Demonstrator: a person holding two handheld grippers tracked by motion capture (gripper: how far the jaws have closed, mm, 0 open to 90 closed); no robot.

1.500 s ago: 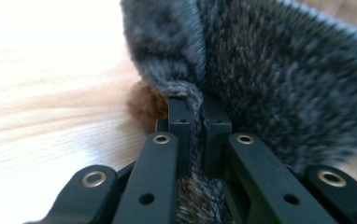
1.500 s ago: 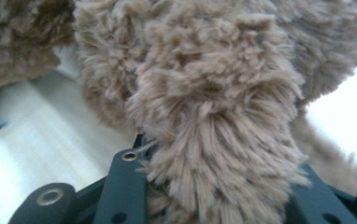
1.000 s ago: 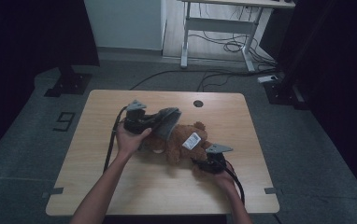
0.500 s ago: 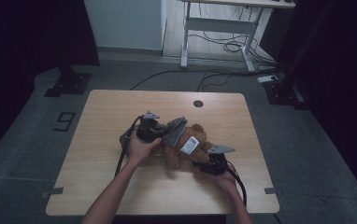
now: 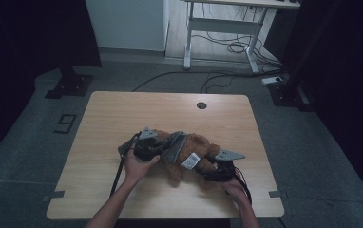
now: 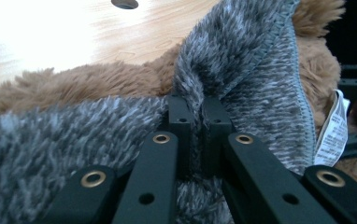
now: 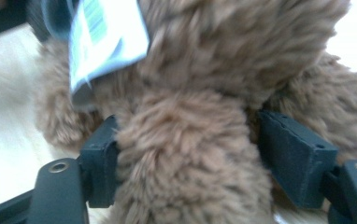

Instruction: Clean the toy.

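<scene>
The white tag on the plush toy is blurred, its print unreadable.

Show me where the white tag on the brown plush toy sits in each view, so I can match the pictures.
High view: the white tag lies mid-table on the brown plush toy, just right of the grey fuzzy cloth.
Left gripper view: tag at the right edge, right of the cloth's stitched hem.
Right gripper view: tag at the upper left, blurred, against the fur.
Shared landmark: the toy's brown fur beside the tag.
</scene>
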